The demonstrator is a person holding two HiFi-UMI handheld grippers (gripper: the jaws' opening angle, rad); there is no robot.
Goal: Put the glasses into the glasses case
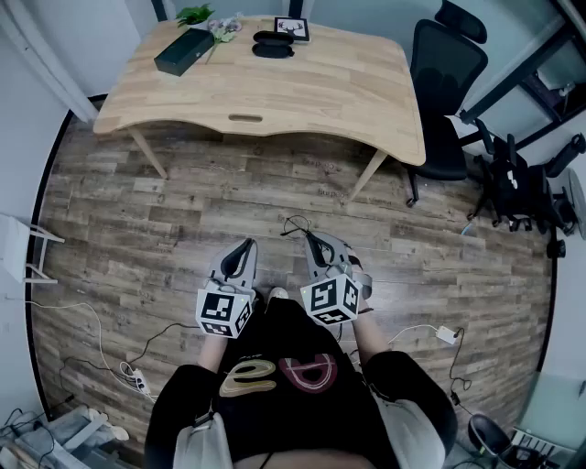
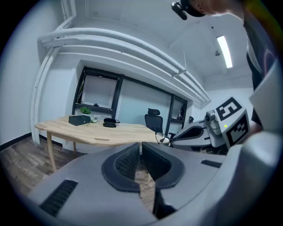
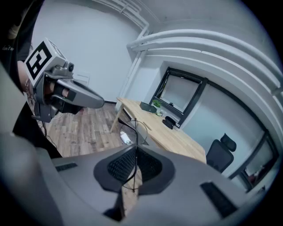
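Note:
A black glasses case (image 1: 273,44) lies open at the far side of the wooden table (image 1: 302,92), well away from me. Thin wire-framed glasses (image 1: 295,226) stick out past the tip of my right gripper (image 1: 311,238), which is shut on them over the floor. In the right gripper view the glasses (image 3: 135,132) stand pinched between the pads, with the case (image 3: 168,122) far off. My left gripper (image 1: 243,249) hangs beside it, jaws shut with nothing between them (image 2: 140,161). The left gripper view also shows the glasses (image 2: 162,137) and the case (image 2: 110,122).
On the table stand a dark box (image 1: 184,50), a small plant (image 1: 194,14) and a framed picture (image 1: 291,29). A black office chair (image 1: 444,92) is at the table's right end. Cables and a power strip (image 1: 135,377) lie on the wooden floor by my feet.

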